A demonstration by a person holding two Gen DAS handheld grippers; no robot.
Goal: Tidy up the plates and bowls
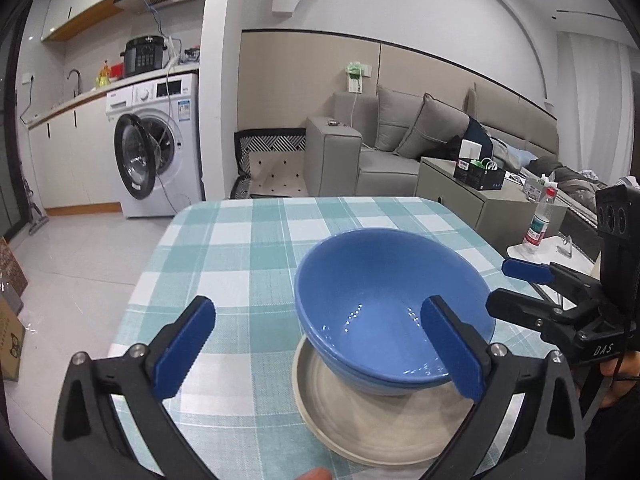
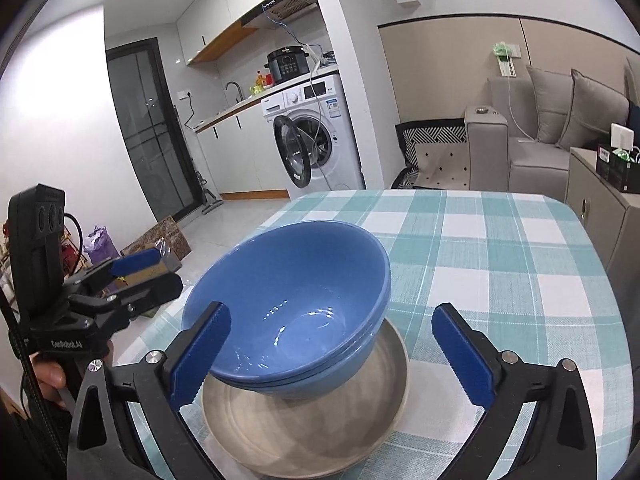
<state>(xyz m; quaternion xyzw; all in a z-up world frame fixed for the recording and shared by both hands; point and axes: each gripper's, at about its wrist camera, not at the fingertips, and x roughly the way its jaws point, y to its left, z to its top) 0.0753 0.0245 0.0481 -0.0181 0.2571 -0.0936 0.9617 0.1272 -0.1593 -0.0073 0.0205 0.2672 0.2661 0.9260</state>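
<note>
A stack of blue bowls (image 1: 384, 304) sits nested on a beige plate (image 1: 360, 428) on the checked tablecloth; the stack also shows in the right wrist view (image 2: 296, 300) on the same plate (image 2: 320, 420). My left gripper (image 1: 320, 352) is open, its right finger in front of the bowl's near rim. My right gripper (image 2: 332, 356) is open, its left finger in front of the bowl's near-left rim. Each gripper shows in the other's view, the right one (image 1: 520, 284) beside the bowls and the left one (image 2: 144, 272) off the table's left edge.
The table (image 2: 500, 248) with a teal and white checked cloth ends at a far edge. Beyond stand a washing machine (image 1: 156, 144) with its door open, a grey sofa (image 1: 400, 136), and a side table with a water bottle (image 1: 540, 220).
</note>
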